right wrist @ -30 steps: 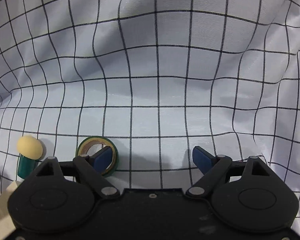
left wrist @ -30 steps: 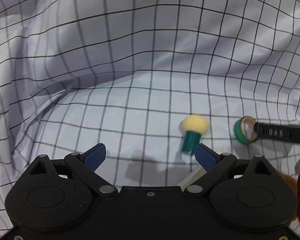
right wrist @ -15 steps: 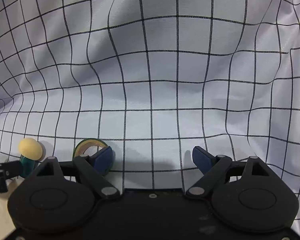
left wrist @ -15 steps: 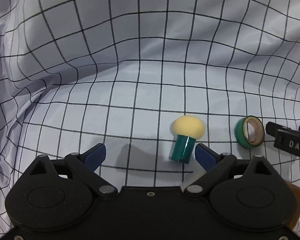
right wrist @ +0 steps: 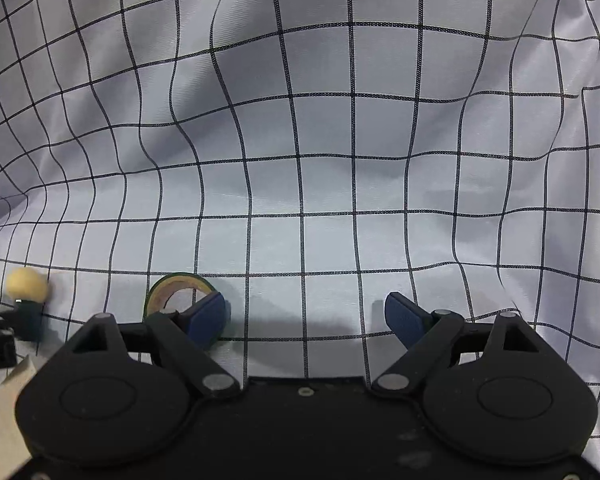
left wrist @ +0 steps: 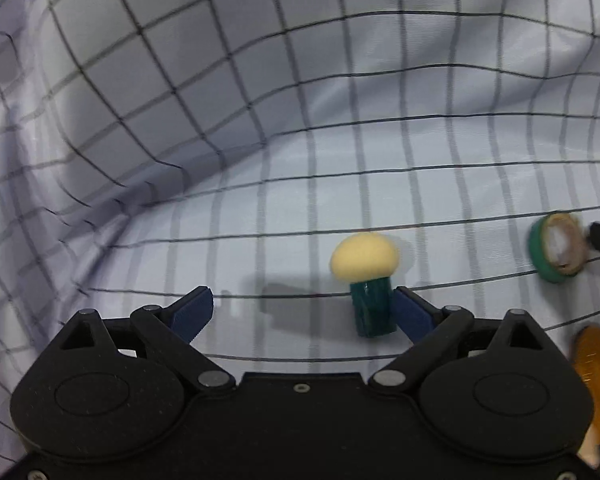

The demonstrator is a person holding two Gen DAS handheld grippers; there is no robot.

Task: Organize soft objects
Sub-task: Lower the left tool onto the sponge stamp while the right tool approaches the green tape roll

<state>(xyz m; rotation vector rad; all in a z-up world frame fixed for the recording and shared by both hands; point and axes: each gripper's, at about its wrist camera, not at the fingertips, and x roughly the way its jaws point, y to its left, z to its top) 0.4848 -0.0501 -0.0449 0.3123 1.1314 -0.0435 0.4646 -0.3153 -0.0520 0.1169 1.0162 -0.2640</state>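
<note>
The left gripper (left wrist: 302,312) has come closer to the yellow-topped toy (left wrist: 366,276) – both grippers wide open, holding nothing – right gripper (right wrist: 304,316) by the tape roll (right wrist: 176,290)

- Staged recording setup, not a lived-in room, by my reading.
- White cloth (right wrist: 352,184) with black grid drapes over the counter and climbs up behind as a wrinkled backdrop.
- No walls or furniture visible past it.
- Only small props lie before my tongs: sponge-headed applicator (left wrist: 366,276), green tape roll (left wrist: 556,254).
</note>
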